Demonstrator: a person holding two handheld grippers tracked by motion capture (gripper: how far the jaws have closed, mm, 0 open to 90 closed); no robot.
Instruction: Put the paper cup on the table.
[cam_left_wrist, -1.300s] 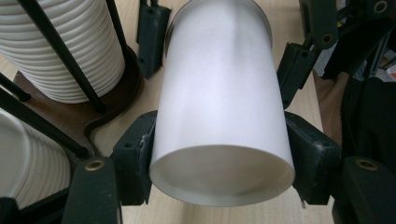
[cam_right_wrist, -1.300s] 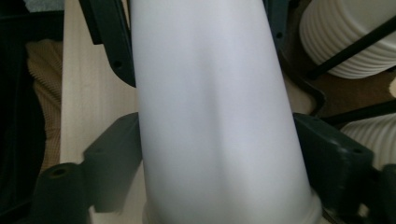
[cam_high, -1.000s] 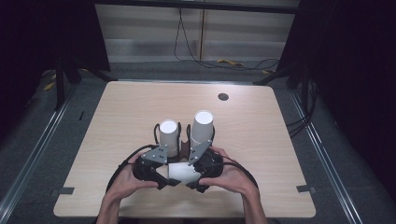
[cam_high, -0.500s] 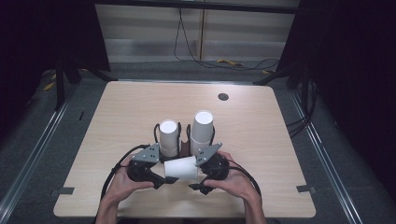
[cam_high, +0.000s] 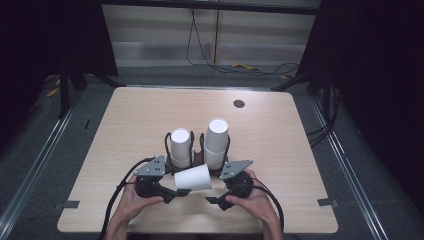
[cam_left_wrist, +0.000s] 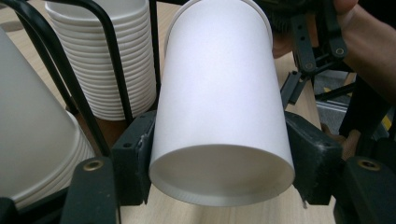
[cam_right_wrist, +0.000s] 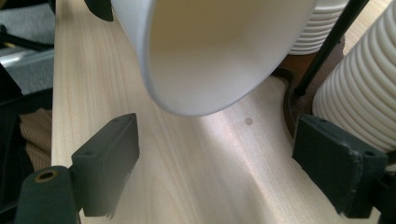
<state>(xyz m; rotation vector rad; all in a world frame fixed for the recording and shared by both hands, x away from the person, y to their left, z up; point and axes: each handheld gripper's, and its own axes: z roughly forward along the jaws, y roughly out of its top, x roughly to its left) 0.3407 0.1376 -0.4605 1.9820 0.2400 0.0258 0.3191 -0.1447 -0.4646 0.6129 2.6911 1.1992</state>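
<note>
A white paper cup (cam_high: 192, 177) lies on its side just above the table, in front of two stacks of cups. My left gripper (cam_high: 175, 187) is shut on it; in the left gripper view both pads (cam_left_wrist: 135, 158) press the cup's (cam_left_wrist: 219, 102) sides near the end closest to the camera. My right gripper (cam_high: 216, 194) stands open at the cup's other end. Its jaws have just been closing a little, with bare tabletop between them (cam_right_wrist: 215, 158). The cup's end (cam_right_wrist: 210, 46) hangs blurred beyond and above the pads, untouched by them.
Two stacks of white cups (cam_high: 180, 147) (cam_high: 217, 142) stand in a black wire holder (cam_high: 201, 142) right behind the grippers. The wooden table (cam_high: 125, 125) has a dark round hole (cam_high: 239, 104) at the back right. Cables lie on the floor beyond.
My right gripper has slid to the right, away from the cup's end. The left gripper and the cup have hardly moved.
</note>
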